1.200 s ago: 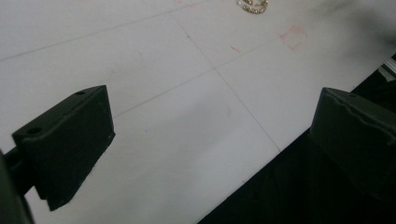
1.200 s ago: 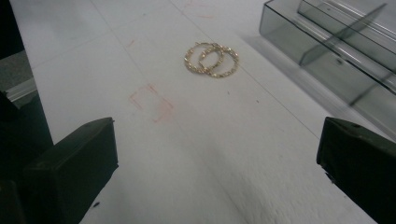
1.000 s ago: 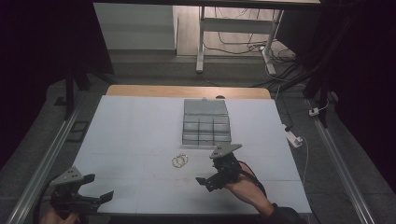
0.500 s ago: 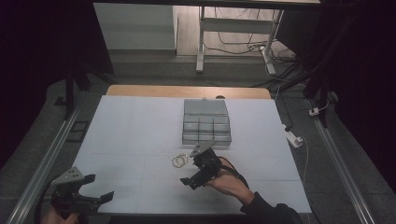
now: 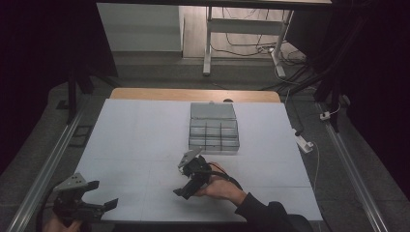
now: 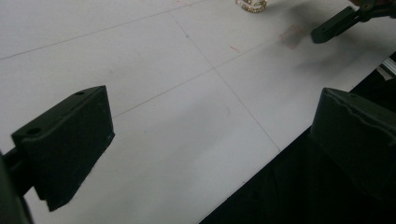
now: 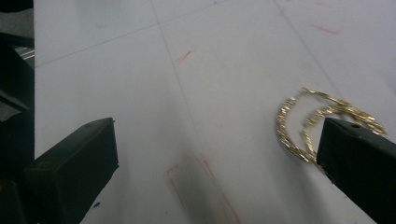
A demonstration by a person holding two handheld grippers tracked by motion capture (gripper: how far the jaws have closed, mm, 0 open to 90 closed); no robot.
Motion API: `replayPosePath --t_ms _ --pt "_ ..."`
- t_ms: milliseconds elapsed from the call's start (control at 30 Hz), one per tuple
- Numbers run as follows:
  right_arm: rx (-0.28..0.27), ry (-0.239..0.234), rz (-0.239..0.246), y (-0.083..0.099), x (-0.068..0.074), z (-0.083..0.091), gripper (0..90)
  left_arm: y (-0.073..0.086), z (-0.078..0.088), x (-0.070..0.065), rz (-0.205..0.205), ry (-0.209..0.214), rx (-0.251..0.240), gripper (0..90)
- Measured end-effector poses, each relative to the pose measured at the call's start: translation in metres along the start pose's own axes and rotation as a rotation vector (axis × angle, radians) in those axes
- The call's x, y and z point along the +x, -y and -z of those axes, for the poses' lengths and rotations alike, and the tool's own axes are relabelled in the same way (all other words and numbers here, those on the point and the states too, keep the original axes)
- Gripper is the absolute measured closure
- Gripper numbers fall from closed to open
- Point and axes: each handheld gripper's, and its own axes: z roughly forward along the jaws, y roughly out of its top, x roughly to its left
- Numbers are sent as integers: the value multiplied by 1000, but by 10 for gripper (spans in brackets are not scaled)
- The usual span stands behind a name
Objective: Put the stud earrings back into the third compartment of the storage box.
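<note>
Two gold hoops [image 7: 299, 122] lie overlapping on the white table [image 5: 135, 140]; they also appear small and far off as the hoops [image 6: 252, 4] in the left gripper view. My right gripper [image 5: 186, 181] hovers over them near the table's middle front, open, its right jaw just beside the hoops and partly covering them. Between the jaws of the right gripper [image 7: 219, 140] there is only bare table with red marks. My left gripper [image 5: 104, 193] is open at the front left corner, holding nothing; from the left gripper [image 6: 215, 121] view, one jaw of the other gripper [image 6: 334, 25] shows far off.
A clear plastic compartment box [image 5: 213, 128] with its lid up stands behind the right gripper, at the table's middle. Thin grid lines cross the white surface. The table's front edge [image 6: 261, 168] runs close under the left gripper's jaws. Metal rails flank the table.
My right gripper has moved left and slightly toward the front, coming over the hoops and hiding them from the high view. The left gripper has stayed put.
</note>
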Motion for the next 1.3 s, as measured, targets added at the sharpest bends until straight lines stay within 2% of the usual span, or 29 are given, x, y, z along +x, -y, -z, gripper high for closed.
replayPosePath --t_ms 100,133,200,233,267,300,333,367,433,467,533,567,700,767,900,933,967,1000,1067,1300 --pt "23 -8 10 -3 -1 -10 20 0 0 0 1 2 1 0" --pt "30 -7 20 -4 -2 -15 53 0 0 0 1 3 1 0" --pt "35 -13 26 -4 -3 -16 71 0 0 0 0 4 1 0" --pt "51 -20 33 -5 -5 -19 125 0 0 1 0 6 1 0" --pt "51 -20 33 -5 -5 -19 125 0 0 1 0 8 1 0" --pt "91 3 66 -7 -6 -16 202 0 0 1 1 9 0 0" --pt "91 3 66 -7 -6 -16 202 0 0 1 3 9 -1 0" --pt "68 31 75 -6 -8 -15 340 0 0 1 5 14 0 0" --pt "73 47 75 -6 -11 -12 469 0 0 1 5 15 -1 0" --pt "84 54 81 -7 -13 -11 522 0 0 1 5 16 -1 0" --pt "66 73 64 -7 -16 -11 651 0 0 1 5 18 -1 0" --pt "80 77 73 -7 -18 -9 706 0 0 1 0 21 3 0" --pt "76 86 93 -7 -20 -9 870 0 -1 1 -2 21 8 0" --pt "81 91 96 -7 -19 -9 872 0 -1 1 -1 22 8 0" --pt "101 119 142 -9 -15 -9 875 0 -1 1 -4 21 9 0" --pt "89 115 132 -8 -14 -9 875 0 -1 1 -5 21 10 0" --pt "97 111 143 -8 -14 -9 875 0 -1 0 -6 21 11 0" --pt "78 114 142 -7 -14 -9 875 -1 -1 0 -9 20 12 0" --pt "95 118 150 -8 -15 -8 876 -1 -2 0 -12 21 16 0" --pt "34 105 125 -12 -13 0 876 0 -1 1 -7 26 9 0"
